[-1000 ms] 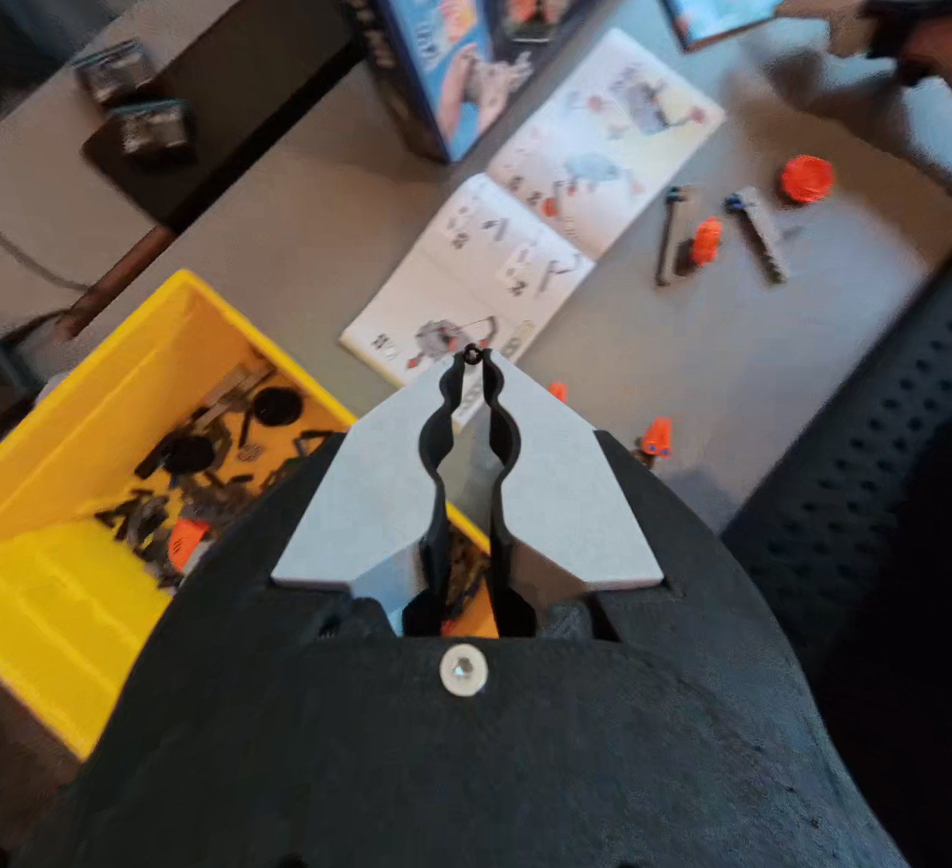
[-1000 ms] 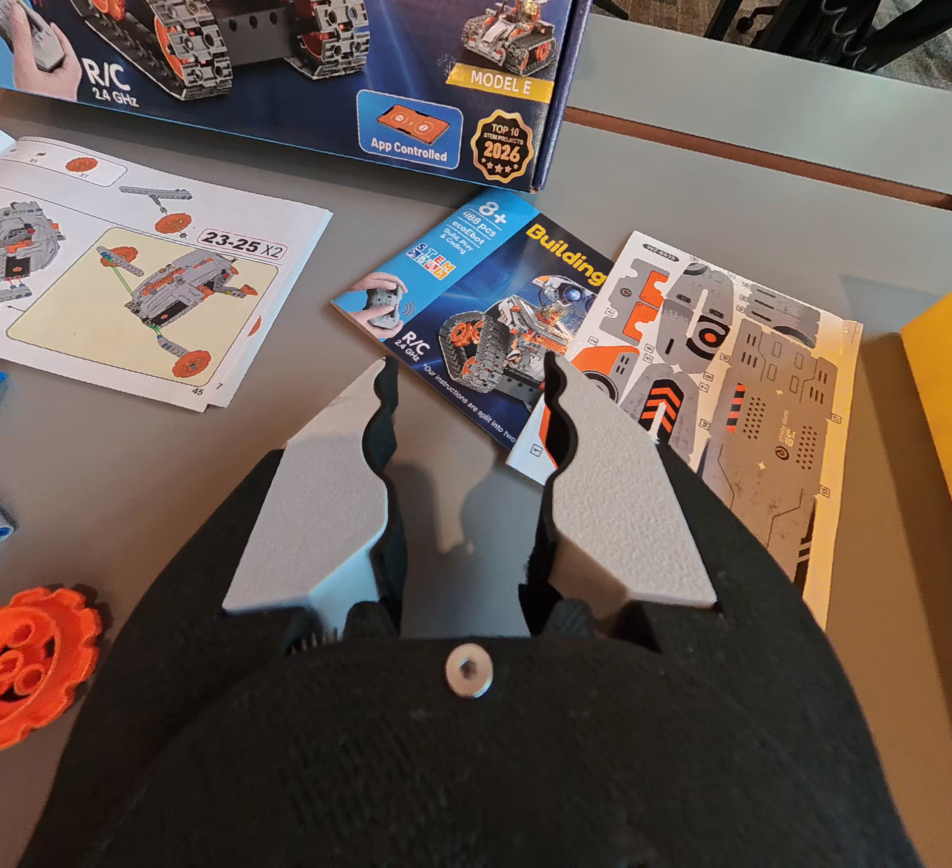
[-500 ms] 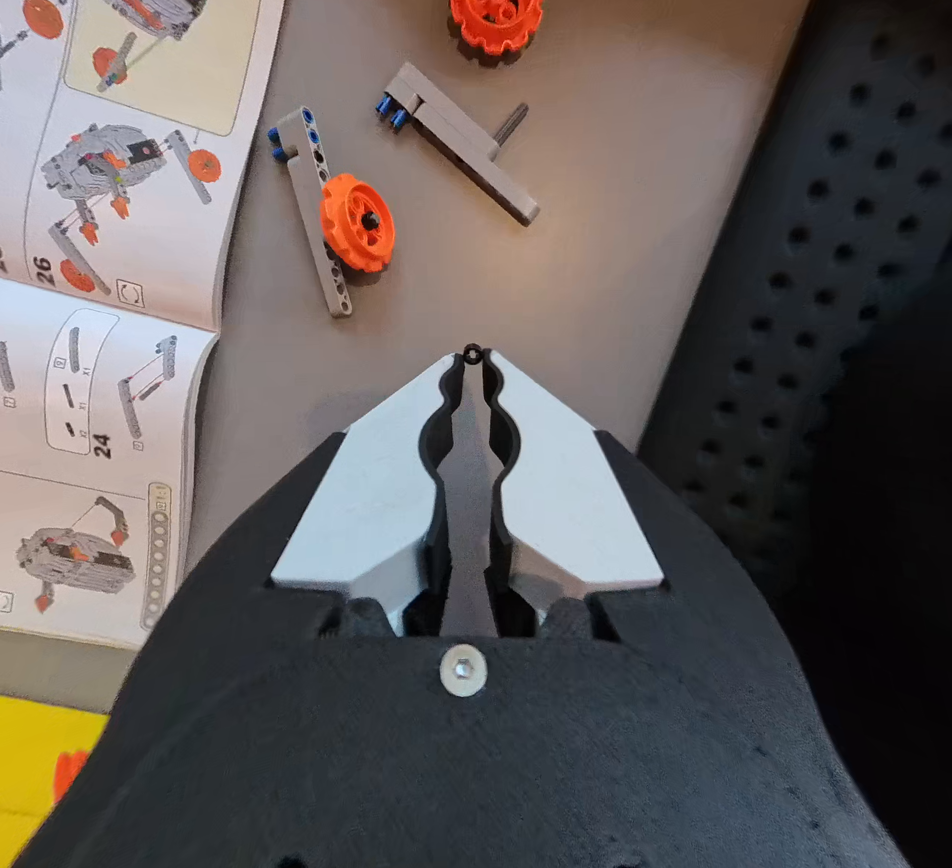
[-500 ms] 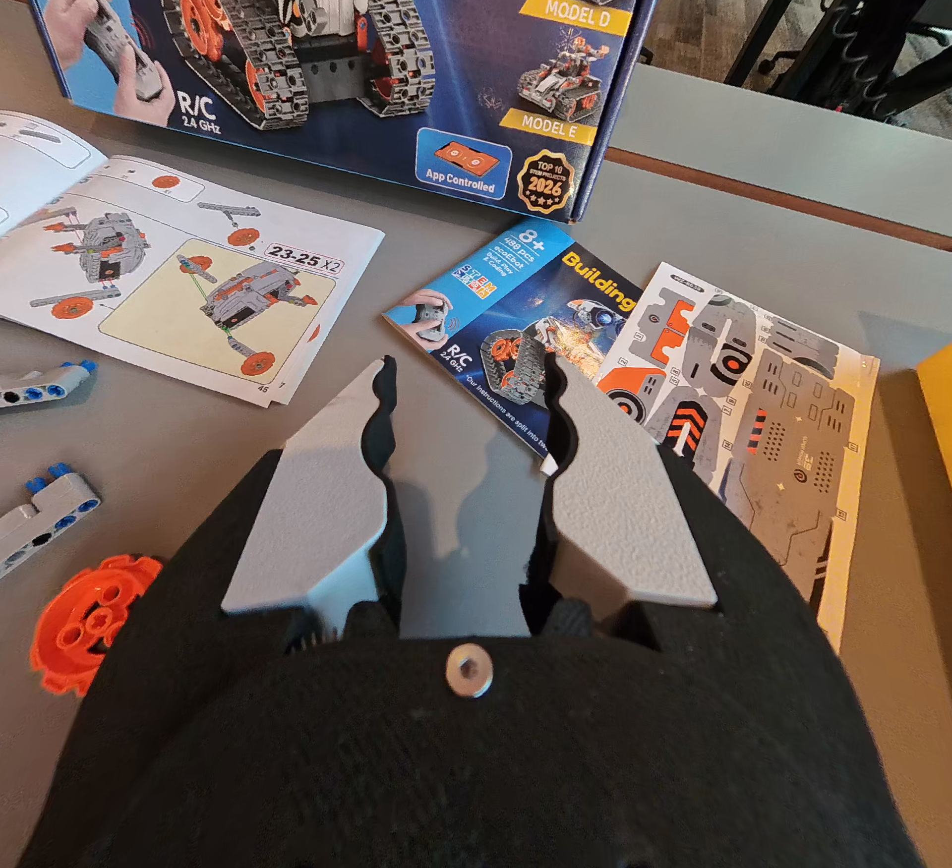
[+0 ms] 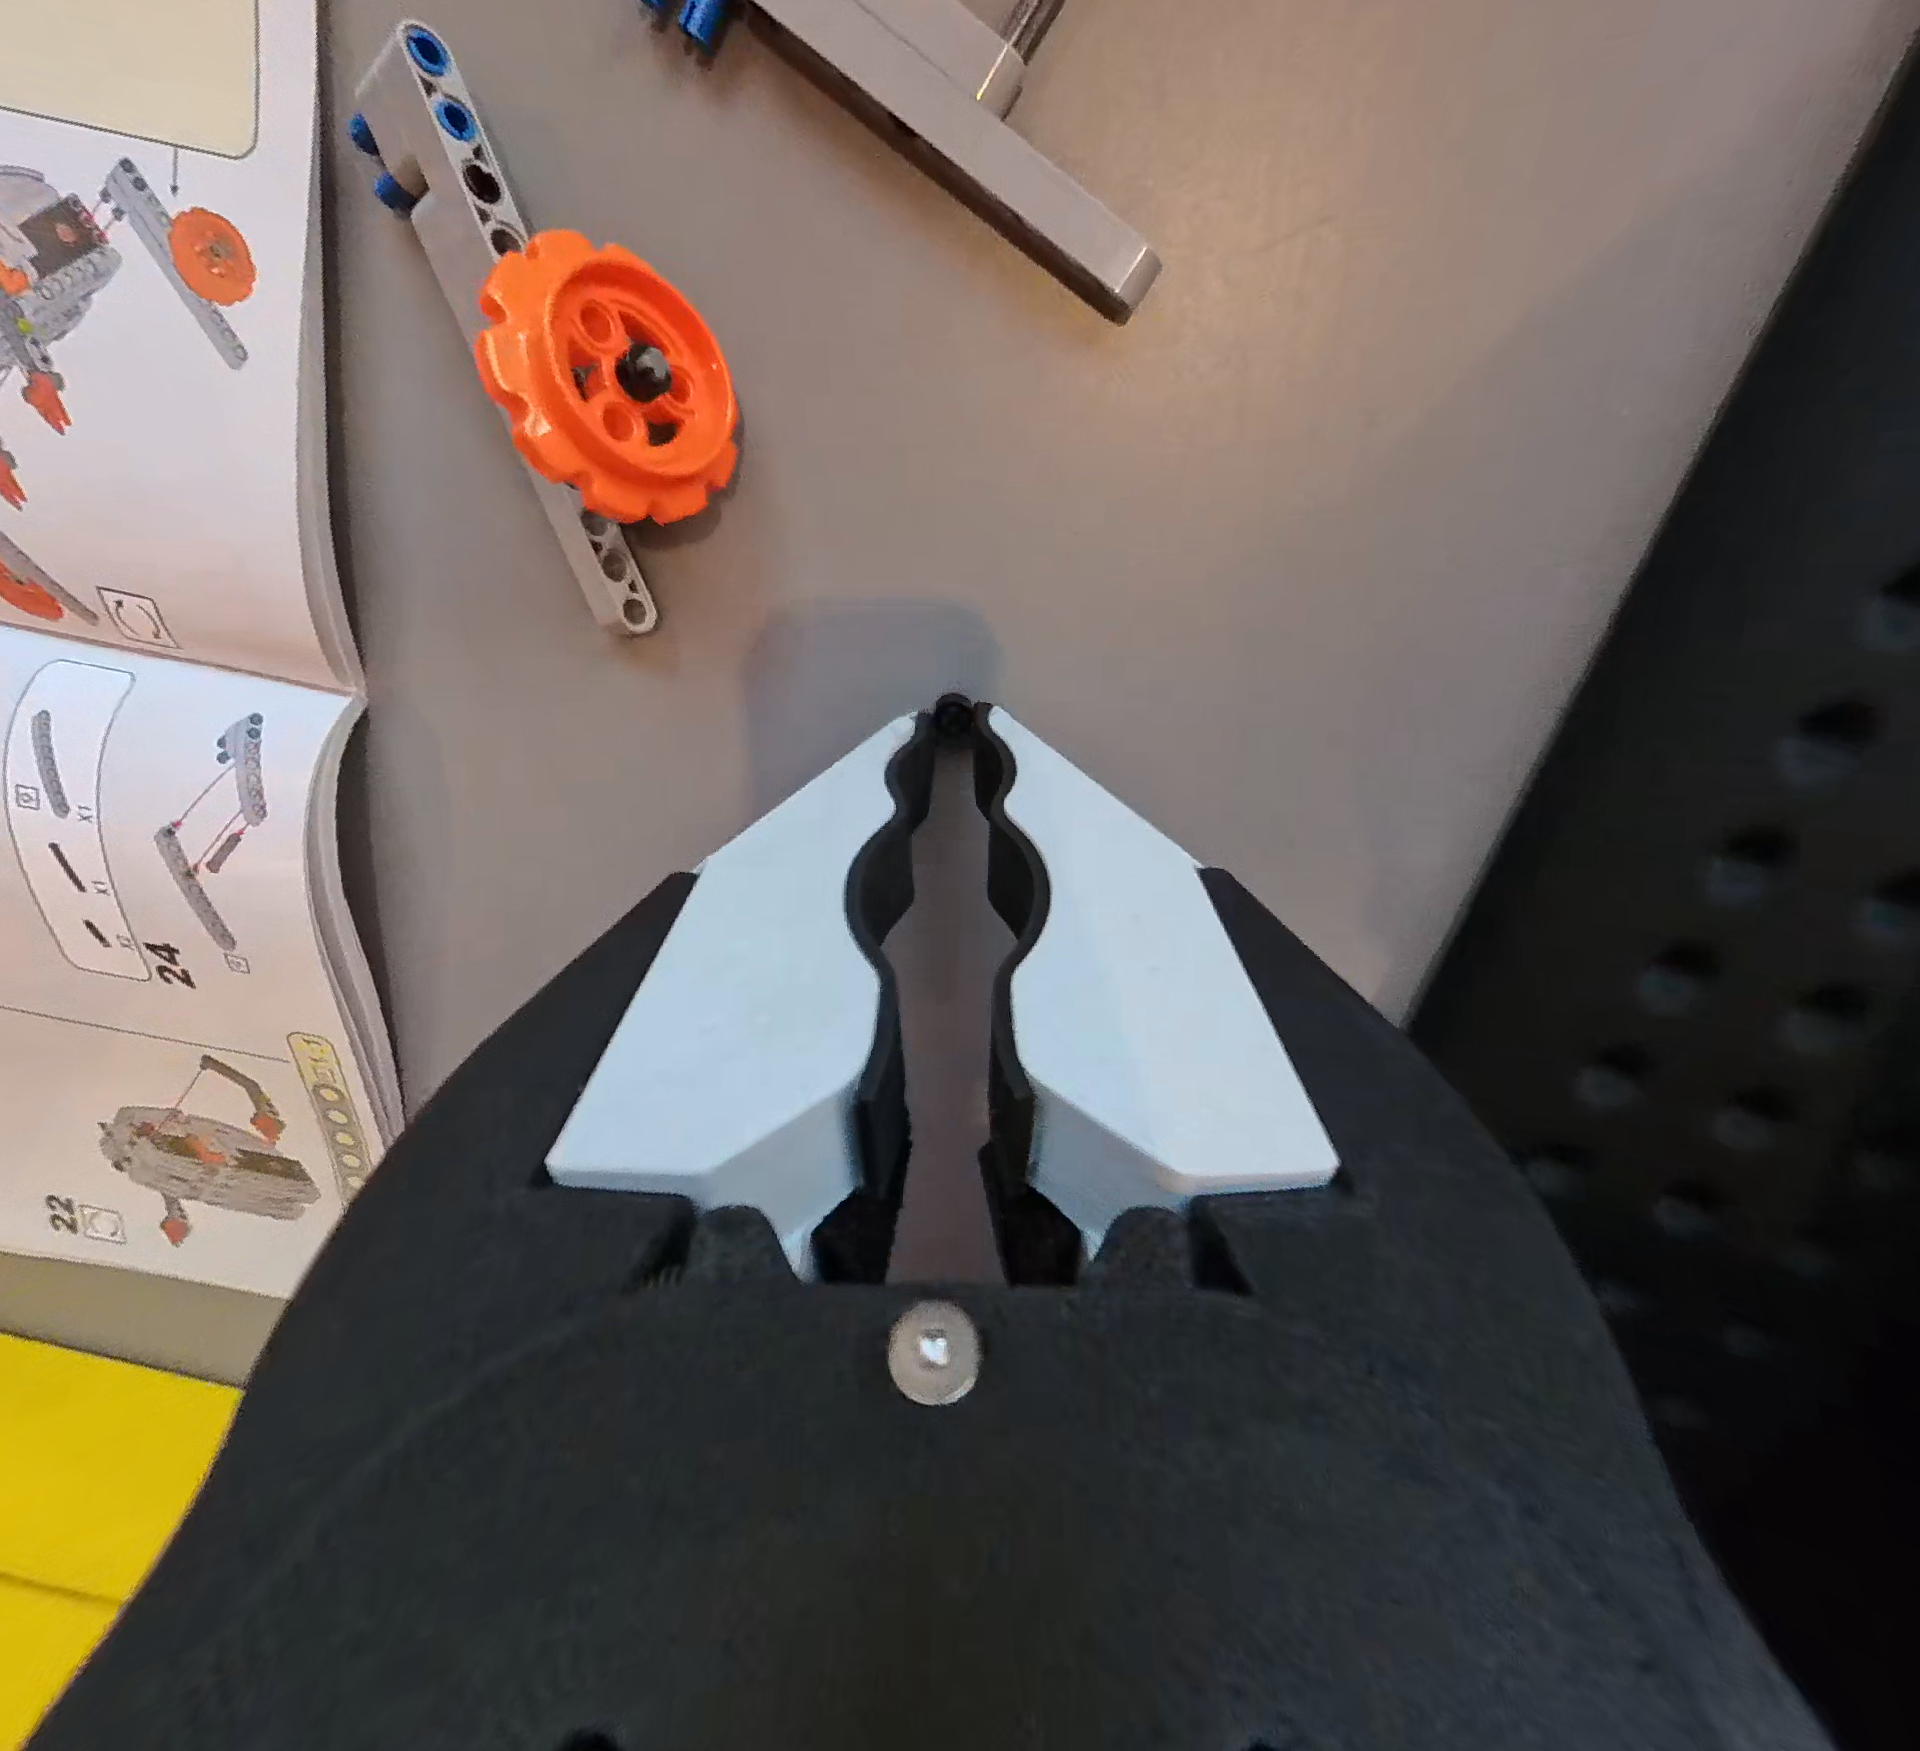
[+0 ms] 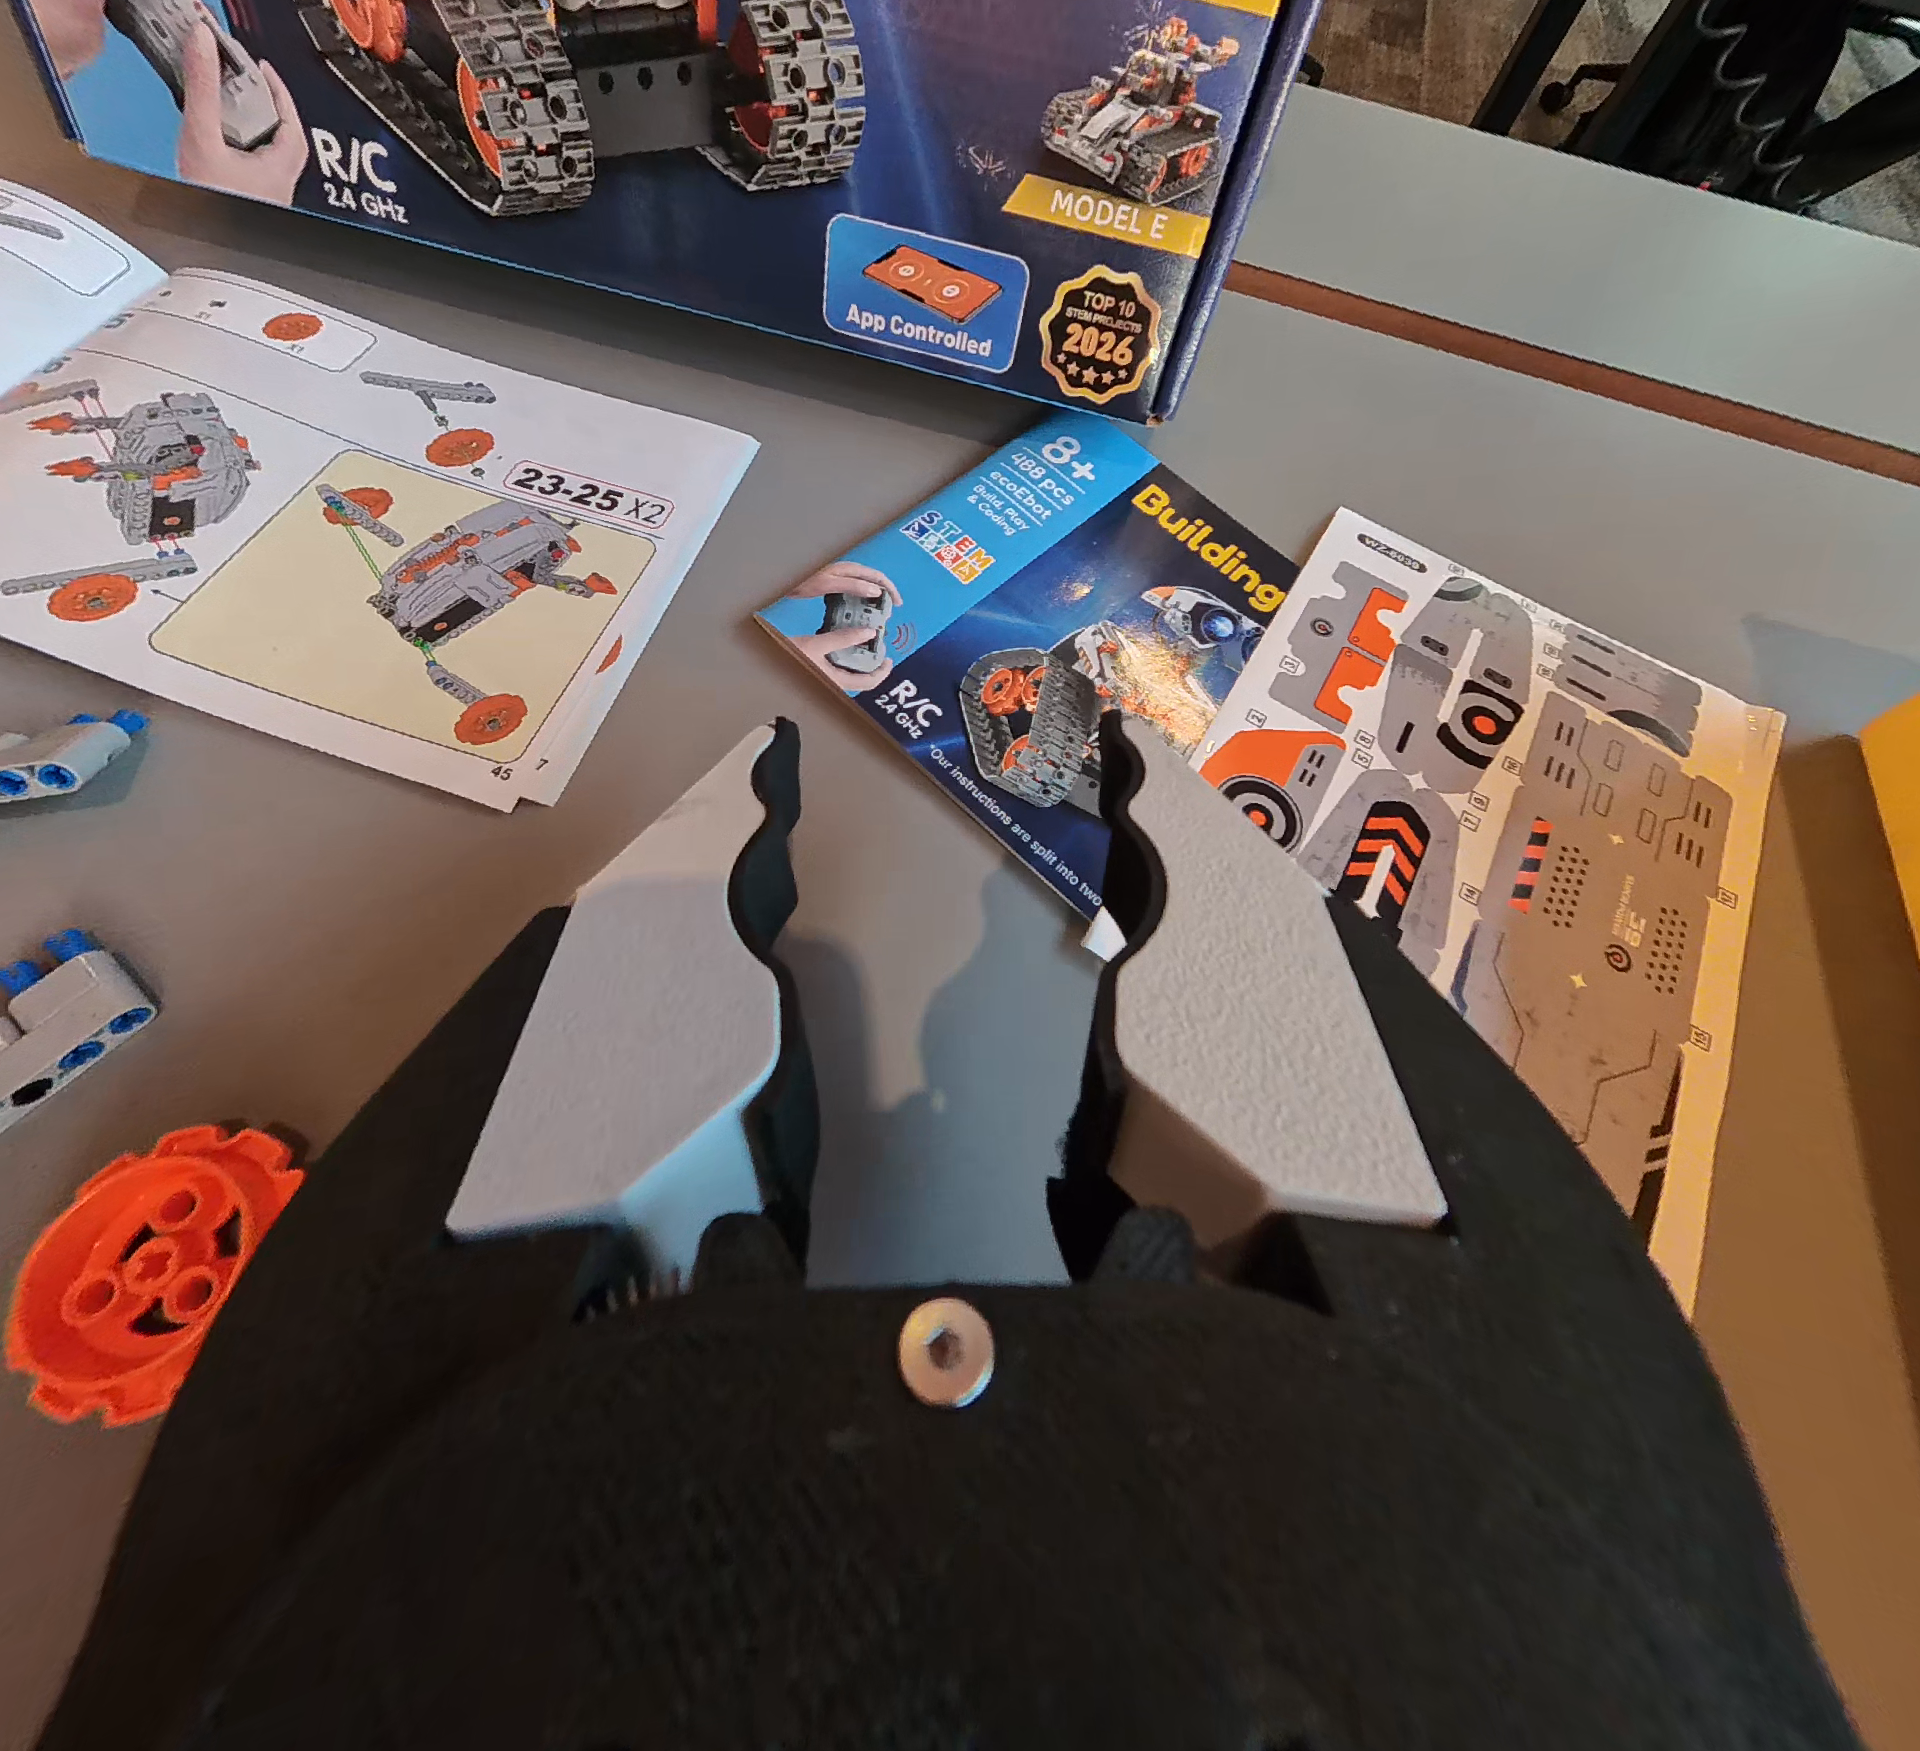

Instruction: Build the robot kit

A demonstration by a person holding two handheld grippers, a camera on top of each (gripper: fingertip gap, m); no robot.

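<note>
Your left tongs [image 5: 953, 714] were pinched on a small black ring [image 5: 952, 717] above the grey counter [image 5: 1299, 475], near the orange gear [image 5: 606, 374] on its grey beam [image 5: 449, 143]. Your right tongs [image 6: 945, 745] stood wide apart, empty, over the counter beside a blue booklet [image 6: 1018, 600].

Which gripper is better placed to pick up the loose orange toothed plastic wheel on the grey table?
Right, probably. The right gripper is open and empty, with the loose orange toothed plastic wheel lying just beside it on its left. The left gripper is shut on a small black ring.
</note>
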